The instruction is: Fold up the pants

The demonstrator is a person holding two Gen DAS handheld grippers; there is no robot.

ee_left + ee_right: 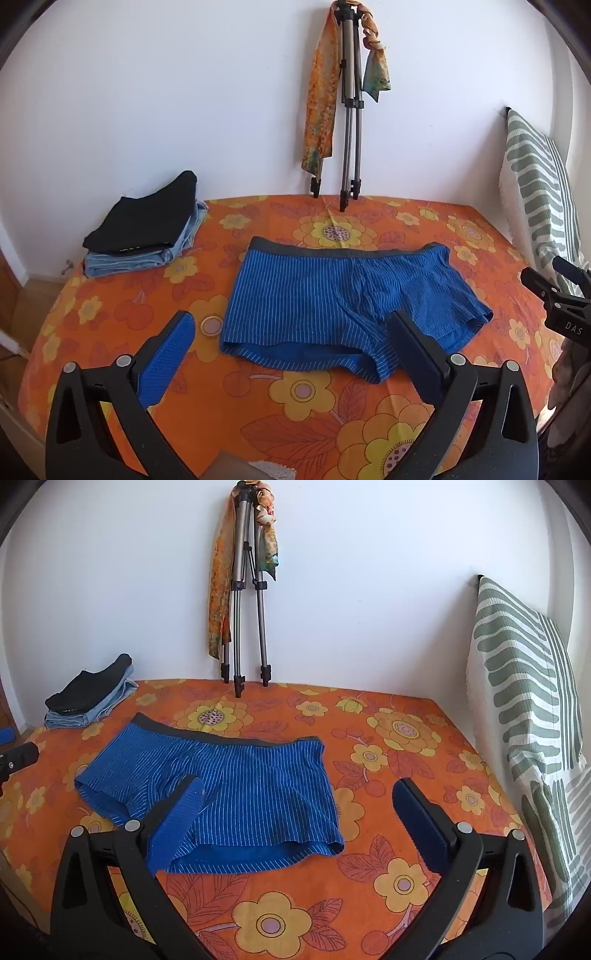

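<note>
Blue pinstriped shorts point(332, 299) with a dark grey waistband lie flat and unfolded on the orange flowered bedspread point(325, 413), waistband toward the wall. They also show in the right wrist view point(236, 794). My left gripper point(291, 332) is open and empty, hovering over the near hem of the shorts' left leg. My right gripper point(299, 797) is open and empty, hovering over the near hem of the right leg. The right gripper's body shows at the right edge of the left wrist view point(561, 299).
A stack of folded clothes point(147, 225), black on top of light denim, sits at the back left. A tripod point(349, 110) draped with an orange scarf leans on the white wall. A green-striped pillow point(524, 686) stands at the right. The bed's left edge drops to the floor.
</note>
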